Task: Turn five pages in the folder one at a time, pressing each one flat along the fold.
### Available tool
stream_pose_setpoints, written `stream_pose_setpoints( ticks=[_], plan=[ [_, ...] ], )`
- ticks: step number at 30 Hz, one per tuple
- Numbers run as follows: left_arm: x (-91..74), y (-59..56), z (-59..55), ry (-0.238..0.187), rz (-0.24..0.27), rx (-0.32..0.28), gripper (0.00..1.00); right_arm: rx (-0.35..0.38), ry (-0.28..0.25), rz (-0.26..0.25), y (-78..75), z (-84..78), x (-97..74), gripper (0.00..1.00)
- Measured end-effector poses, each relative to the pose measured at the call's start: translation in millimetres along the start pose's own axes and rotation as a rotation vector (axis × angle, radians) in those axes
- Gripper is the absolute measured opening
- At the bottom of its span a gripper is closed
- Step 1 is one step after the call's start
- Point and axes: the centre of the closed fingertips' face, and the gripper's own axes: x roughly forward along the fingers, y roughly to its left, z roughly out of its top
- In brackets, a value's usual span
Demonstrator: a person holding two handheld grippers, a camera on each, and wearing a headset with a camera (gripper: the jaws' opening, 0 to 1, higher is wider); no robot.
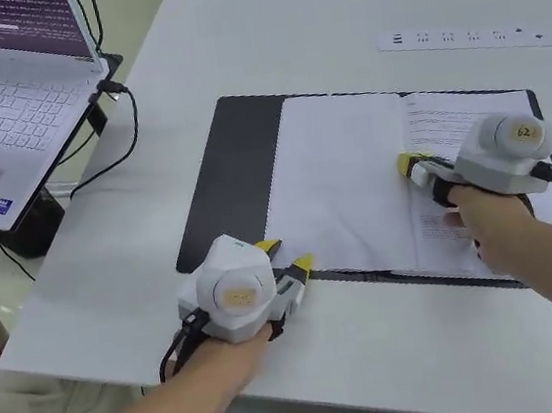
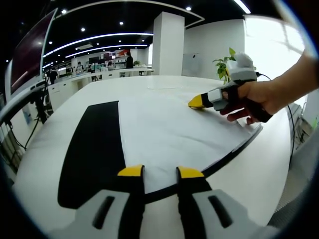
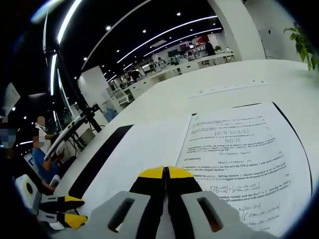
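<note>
The folder lies open on the white table, its black inner cover (image 1: 236, 171) on the left. A blank turned page (image 1: 343, 178) lies over the middle, and a printed page (image 1: 456, 114) sits to its right. My right gripper (image 1: 410, 163) is shut, its yellow tips resting on the paper at the fold between the two pages (image 3: 165, 173). My left gripper (image 1: 286, 254) hovers at the folder's near edge, open, with nothing held between its fingers (image 2: 160, 172). In the left gripper view the right gripper (image 2: 202, 101) rests on the blank page (image 2: 164, 129).
An open laptop (image 1: 0, 89) stands at the far left with a black cable (image 1: 114, 156) trailing toward the folder. A white power strip (image 1: 467, 39) lies at the back right. The table's near edge runs just below my left gripper.
</note>
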Motion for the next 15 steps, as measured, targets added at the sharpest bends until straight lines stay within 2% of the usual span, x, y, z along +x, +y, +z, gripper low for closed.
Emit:
stream_pose_setpoints(
  ticks=[15],
  plan=[
    [-1.2,-0.9,1.3,-0.002,-0.003,0.005,0.24,-0.027,0.030,0.035,20.6,-29.8,-30.1,0.00]
  ],
)
